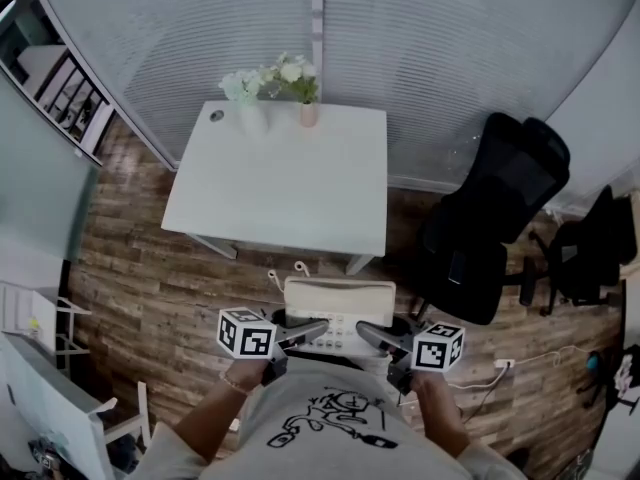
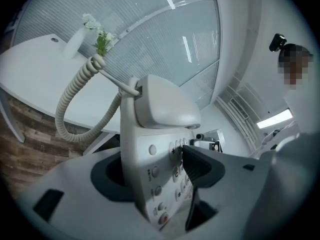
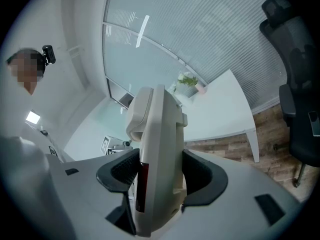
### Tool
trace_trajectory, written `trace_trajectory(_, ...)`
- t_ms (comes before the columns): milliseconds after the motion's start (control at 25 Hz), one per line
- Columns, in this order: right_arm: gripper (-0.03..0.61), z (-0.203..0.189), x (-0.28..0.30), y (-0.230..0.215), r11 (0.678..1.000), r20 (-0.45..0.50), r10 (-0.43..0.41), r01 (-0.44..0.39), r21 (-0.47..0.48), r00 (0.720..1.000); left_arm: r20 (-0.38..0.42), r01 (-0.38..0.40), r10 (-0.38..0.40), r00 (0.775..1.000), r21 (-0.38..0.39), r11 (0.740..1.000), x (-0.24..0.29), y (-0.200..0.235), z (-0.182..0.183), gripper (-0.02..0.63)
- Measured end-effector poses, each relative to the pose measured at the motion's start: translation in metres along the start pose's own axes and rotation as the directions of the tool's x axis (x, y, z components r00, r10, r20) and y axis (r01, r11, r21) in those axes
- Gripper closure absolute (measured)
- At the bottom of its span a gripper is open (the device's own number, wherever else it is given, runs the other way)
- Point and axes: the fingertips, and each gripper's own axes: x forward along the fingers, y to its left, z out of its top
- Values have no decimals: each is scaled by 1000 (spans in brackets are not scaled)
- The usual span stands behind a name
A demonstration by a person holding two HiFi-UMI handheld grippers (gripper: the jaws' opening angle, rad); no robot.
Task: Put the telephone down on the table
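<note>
A cream desk telephone (image 1: 338, 311) with its handset (image 2: 161, 104) on the cradle hangs in the air in front of my chest, short of the white table (image 1: 280, 183). My left gripper (image 1: 316, 331) is shut on its left end, one dark pad on the keypad face (image 2: 172, 176). On the opposite end my right gripper (image 1: 370, 335) is shut, both pads pressed against the body (image 3: 160, 154). The coiled cord (image 2: 75, 101) loops down from the handset toward the table side.
Two vases with flowers (image 1: 285, 80) stand at the table's far edge before a wall of blinds. Black office chairs (image 1: 495, 223) stand to the right on the wood floor. Shelving (image 1: 60, 88) and white furniture (image 1: 40, 398) are at the left.
</note>
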Motion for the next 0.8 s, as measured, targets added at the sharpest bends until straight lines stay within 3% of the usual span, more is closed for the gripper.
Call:
trace_trajectory(360,298,25,21,-12,1000,-8,-10,10,6,1000,0,9,-9,1000,-10,1000,5,20,28,325)
trace_trajectory(800,298,73,70,-26,999,-1,-35,35,24,999,-22,25,-26,999,-11,1000,1,61,87,325)
